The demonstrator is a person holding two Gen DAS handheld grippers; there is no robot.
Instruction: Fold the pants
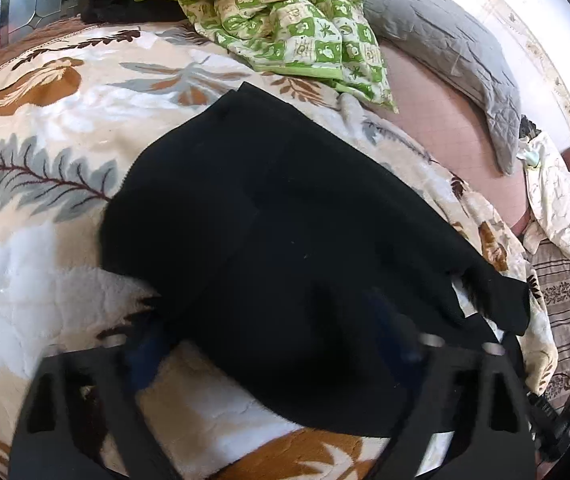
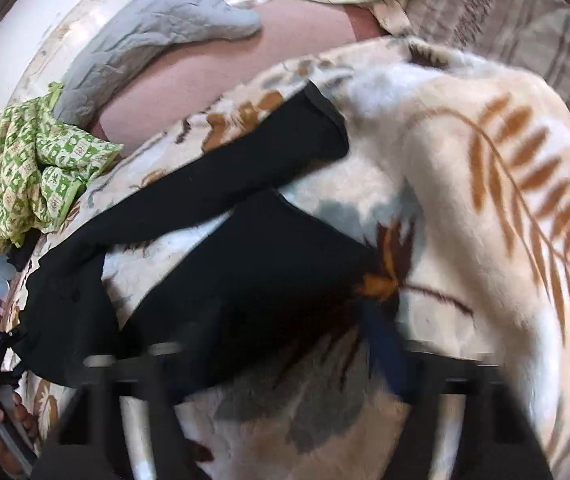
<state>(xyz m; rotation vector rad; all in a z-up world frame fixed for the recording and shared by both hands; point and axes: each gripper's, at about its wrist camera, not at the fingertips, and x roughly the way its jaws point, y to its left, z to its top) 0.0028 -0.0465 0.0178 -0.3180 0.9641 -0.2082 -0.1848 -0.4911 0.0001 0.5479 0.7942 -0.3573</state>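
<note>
Both grippers tilt down over the bed. The left gripper (image 1: 273,344) has its fingers spread around the waist end of the black pants (image 1: 285,220), not yet pinching. The right gripper's (image 2: 281,356) fingers are blurred; I cannot tell their grip. The pants lie on the leaf-print blanket (image 1: 45,128), legs splayed toward a green checked quilt (image 1: 285,20).

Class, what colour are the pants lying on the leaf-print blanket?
Plain black pants, seen best in the left wrist view.
</note>
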